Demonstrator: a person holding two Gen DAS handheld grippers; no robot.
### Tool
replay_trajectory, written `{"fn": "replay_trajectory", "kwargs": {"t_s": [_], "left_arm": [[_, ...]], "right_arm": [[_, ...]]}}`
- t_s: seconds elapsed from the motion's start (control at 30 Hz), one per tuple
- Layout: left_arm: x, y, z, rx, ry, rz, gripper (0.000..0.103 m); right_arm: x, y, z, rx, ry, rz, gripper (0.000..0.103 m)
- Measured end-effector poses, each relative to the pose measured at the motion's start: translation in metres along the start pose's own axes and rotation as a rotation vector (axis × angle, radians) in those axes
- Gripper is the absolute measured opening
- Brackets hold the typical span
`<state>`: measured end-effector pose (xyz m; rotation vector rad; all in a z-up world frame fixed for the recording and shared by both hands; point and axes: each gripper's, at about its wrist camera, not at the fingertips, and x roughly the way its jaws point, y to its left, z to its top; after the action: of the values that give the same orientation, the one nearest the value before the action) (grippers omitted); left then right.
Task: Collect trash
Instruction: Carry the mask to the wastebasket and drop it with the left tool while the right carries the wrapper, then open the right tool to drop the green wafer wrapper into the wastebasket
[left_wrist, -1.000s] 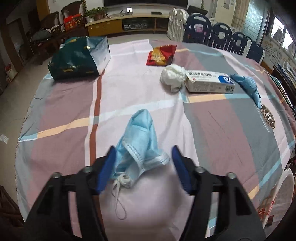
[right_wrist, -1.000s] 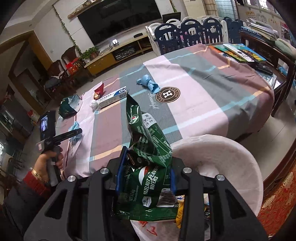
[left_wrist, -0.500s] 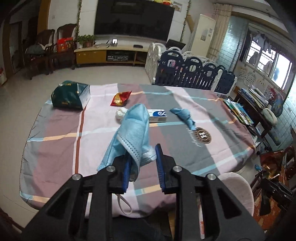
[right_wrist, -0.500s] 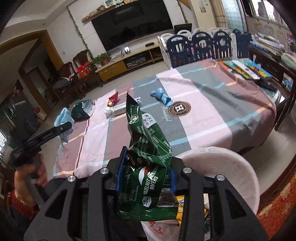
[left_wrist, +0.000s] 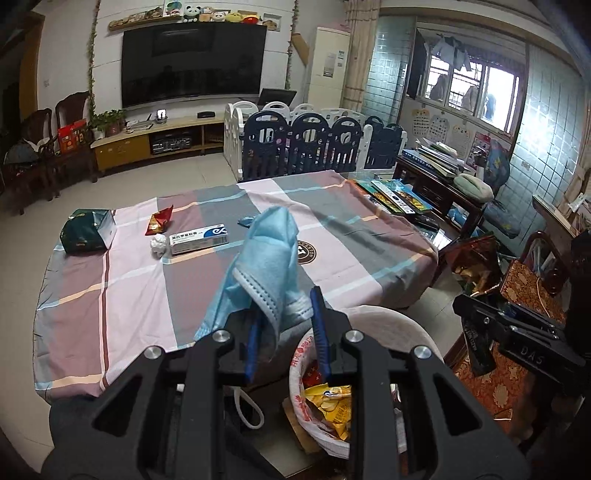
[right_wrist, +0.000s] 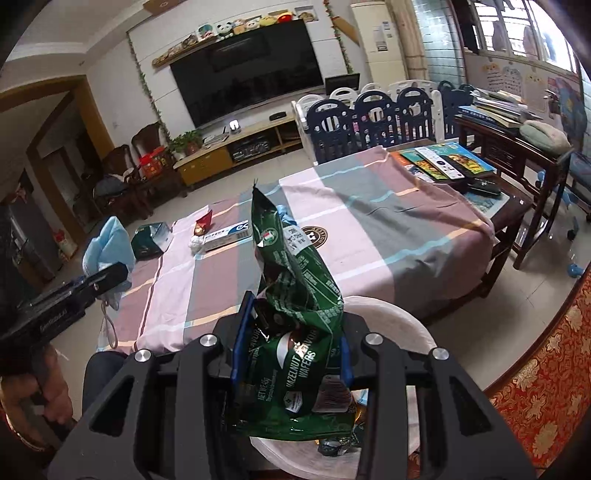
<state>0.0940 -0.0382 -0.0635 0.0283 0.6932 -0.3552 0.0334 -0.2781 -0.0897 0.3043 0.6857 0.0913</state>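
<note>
My left gripper is shut on a crumpled blue face mask, held in the air off the near table edge, its white ear loop dangling. Just right of it stands the white trash bin with yellow wrappers inside. My right gripper is shut on a green hazelnut wafer bag above the bin's rim. The mask also shows at the left of the right wrist view. On the table lie a red wrapper, a paper wad and a white-blue box.
A dark green bag sits at the table's far left corner. Books and a remote lie at its far right end. A dark wooden side table and a red patterned rug flank the bin. A playpen fence stands behind.
The left jaws closed on the mask, lifted it off the table and carried it back and right, beside the bin. The right gripper rose a little with the wafer bag.
</note>
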Motion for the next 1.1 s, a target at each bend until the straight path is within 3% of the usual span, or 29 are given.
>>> {"fn": "replay_trajectory", "kwargs": {"t_s": [0.43,0.5,0.57,0.63,0.7,0.73,0.8,0.97,1.1], "left_arm": [[0.015,-0.057,-0.02,0.114,0.062,-0.077,0.026],[0.03,-0.063,-0.024,0.131,0.127,-0.157,0.026],[0.056,-0.07,-0.034,0.096,0.252,-0.288,0.026],[0.079,-0.074,-0.045,0.085,0.347,-0.33,0.027],[0.094,-0.078,-0.054,0.092,0.391,-0.359,0.033],[0.098,-0.079,-0.057,0.089,0.4,-0.362,0.038],[0.1,-0.076,-0.057,0.078,0.397,-0.344,0.061],[0.09,-0.064,-0.052,0.088,0.337,-0.266,0.07],[0.084,-0.045,-0.043,0.062,0.292,-0.195,0.073]], "right_arm": [[-0.009,-0.02,-0.002,0.063,-0.019,-0.001,0.039],[-0.01,-0.024,-0.004,0.067,-0.02,-0.008,0.039],[-0.009,-0.026,-0.004,0.079,-0.017,-0.016,0.039],[-0.009,-0.028,-0.004,0.089,-0.013,-0.02,0.039],[-0.01,-0.028,-0.005,0.088,-0.013,-0.024,0.039],[-0.01,-0.029,-0.005,0.087,-0.012,-0.026,0.039],[-0.009,-0.029,-0.007,0.091,-0.002,-0.026,0.039],[0.008,-0.028,-0.012,0.09,0.082,-0.042,0.039],[0.025,-0.026,-0.019,0.092,0.17,-0.072,0.053]]}}
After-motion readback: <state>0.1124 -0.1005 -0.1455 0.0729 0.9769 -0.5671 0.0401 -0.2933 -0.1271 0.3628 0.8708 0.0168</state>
